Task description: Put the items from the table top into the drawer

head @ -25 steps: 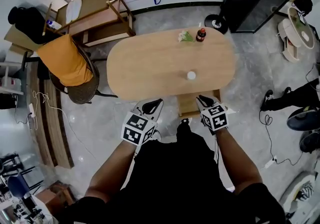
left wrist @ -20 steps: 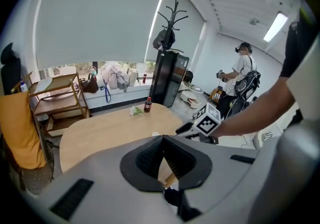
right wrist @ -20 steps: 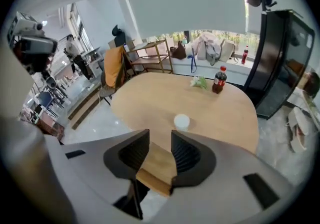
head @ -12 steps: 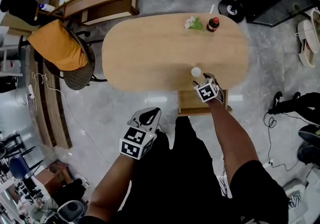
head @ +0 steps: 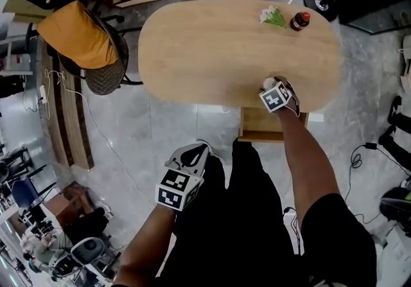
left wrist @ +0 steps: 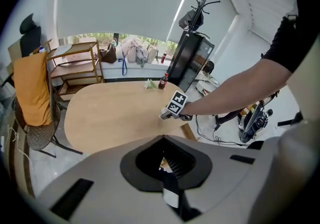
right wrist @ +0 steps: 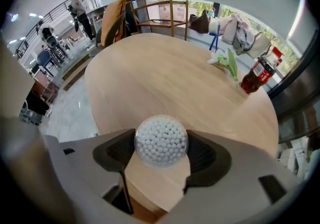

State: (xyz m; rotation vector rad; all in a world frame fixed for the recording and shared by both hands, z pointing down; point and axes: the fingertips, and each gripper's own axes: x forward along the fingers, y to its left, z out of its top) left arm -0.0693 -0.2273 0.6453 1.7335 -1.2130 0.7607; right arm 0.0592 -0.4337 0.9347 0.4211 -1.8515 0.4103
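Standing upright, cotton-swab tub (right wrist: 161, 141) between right gripper's (head: 272, 85) just-opened, wide-apart jaws; left gripper's (head: 192, 154) jaws together

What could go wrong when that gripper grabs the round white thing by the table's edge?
1. The right gripper's jaws have just been opening and stand around the round white tub without squeezing it. The tub is rounded, so if the jaws close off-centre it might slip out sideways.
2. The tub stands close to the near edge of the table, just above the open drawer. A clumsy nudge might tip it over the edge, and it could land on the floor rather than in the drawer.
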